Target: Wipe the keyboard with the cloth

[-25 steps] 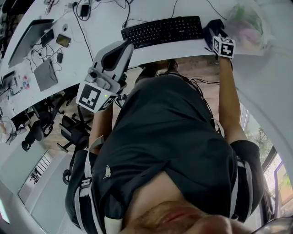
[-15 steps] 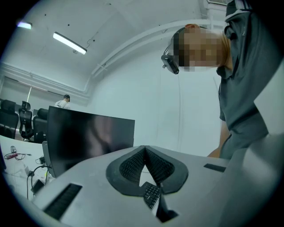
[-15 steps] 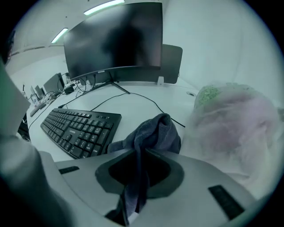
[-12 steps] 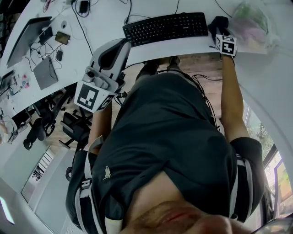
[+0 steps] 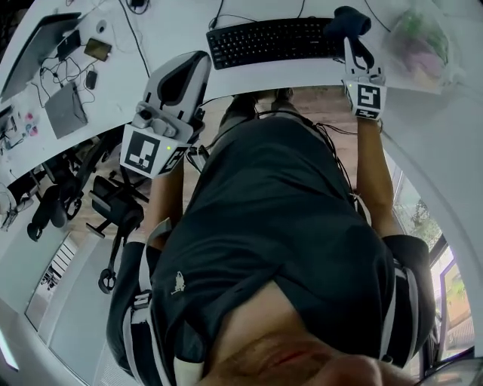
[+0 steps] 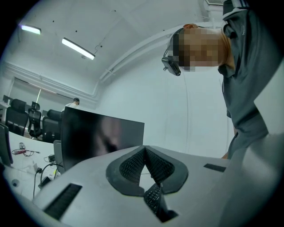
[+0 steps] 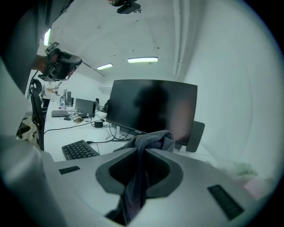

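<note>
Head view: we saw the right gripper (image 5: pixel 353 38) at the right end of the black keyboard (image 5: pixel 275 39), which lay on the white desk (image 5: pixel 170 34) ahead of the person. Its jaws were clenched on the dark grey cloth (image 5: pixel 346 20). In the right gripper view we found the cloth pinched between the pads, bunched above the tips and hanging below them, with a dark monitor (image 7: pixel 151 106) behind. The left gripper (image 5: pixel 195 66) was at the desk edge, left of the keyboard. In the left gripper view we saw its jaws pressed together, with nothing between them.
</note>
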`<state>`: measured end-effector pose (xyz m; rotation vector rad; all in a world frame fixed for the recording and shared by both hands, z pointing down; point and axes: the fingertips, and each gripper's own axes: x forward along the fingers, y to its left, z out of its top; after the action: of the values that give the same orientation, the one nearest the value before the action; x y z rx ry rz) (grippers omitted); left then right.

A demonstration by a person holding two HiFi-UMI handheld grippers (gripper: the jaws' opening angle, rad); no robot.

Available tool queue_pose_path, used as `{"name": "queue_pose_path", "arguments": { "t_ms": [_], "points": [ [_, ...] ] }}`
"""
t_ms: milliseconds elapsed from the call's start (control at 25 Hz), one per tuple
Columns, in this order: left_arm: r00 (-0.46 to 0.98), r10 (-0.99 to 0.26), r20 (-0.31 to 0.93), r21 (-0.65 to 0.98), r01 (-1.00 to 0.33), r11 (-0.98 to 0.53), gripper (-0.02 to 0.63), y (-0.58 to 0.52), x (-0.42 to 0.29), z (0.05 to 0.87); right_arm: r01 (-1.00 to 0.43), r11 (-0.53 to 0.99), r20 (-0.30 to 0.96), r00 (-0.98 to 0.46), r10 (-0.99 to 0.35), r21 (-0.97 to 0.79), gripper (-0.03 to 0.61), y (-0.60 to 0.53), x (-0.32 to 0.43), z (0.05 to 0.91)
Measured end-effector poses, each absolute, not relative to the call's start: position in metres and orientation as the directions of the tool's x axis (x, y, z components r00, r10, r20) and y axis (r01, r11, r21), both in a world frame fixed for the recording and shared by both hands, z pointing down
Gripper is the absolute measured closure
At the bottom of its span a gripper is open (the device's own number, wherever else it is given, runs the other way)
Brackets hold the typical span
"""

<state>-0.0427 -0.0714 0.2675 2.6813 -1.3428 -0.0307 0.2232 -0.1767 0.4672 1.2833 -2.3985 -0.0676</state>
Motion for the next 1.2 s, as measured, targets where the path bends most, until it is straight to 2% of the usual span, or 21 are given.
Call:
{"name": "queue_pose_path", "arguments": {
  "t_ms": [160, 400, 600, 720, 880, 1120, 1200],
  "points": [
    [0.553, -0.832, 0.032, 0.141, -0.827, -0.544, 0.609, -0.067, -0.076, 0.270, -0.695, 0.682, 0.469, -0.534, -0.703, 0.230, 0.534, -0.167, 0.165, 0.513],
    [0.496, -0.868, 0.038, 0.157, -0.860, -0.485, 0.609, -0.052, -0.123, 0.278, -0.535, 0.819, 0.692, -0.510, -0.511, 0.210, 0.532, -0.145, 0.066, 0.602],
    [0.477, -0.878, 0.040, 0.175, -0.869, -0.464, 0.609, -0.041, -0.155, 0.285, -0.289, 0.940, 0.749, -0.579, -0.321, 0.179, 0.532, -0.090, -0.063, 0.623],
    [0.484, -0.874, 0.033, 0.186, -0.863, -0.471, 0.609, -0.040, -0.167, 0.286, -0.189, 0.968, 0.762, -0.600, -0.245, 0.162, 0.532, -0.062, -0.110, 0.627],
    [0.509, -0.860, 0.025, 0.194, -0.847, -0.495, 0.609, -0.041, -0.175, 0.288, -0.252, 0.954, 0.777, -0.564, -0.280, 0.161, 0.532, -0.069, -0.086, 0.631],
    [0.535, -0.845, 0.011, 0.209, -0.828, -0.521, 0.609, -0.042, -0.184, 0.291, -0.552, 0.796, 0.817, -0.324, -0.477, 0.246, 0.532, -0.121, 0.074, 0.631],
    [0.539, -0.842, 0.009, 0.213, -0.824, -0.525, 0.609, -0.041, -0.188, 0.292, -0.612, 0.743, 0.824, -0.251, -0.508, 0.272, 0.532, -0.127, 0.107, 0.627]
  ]
}}
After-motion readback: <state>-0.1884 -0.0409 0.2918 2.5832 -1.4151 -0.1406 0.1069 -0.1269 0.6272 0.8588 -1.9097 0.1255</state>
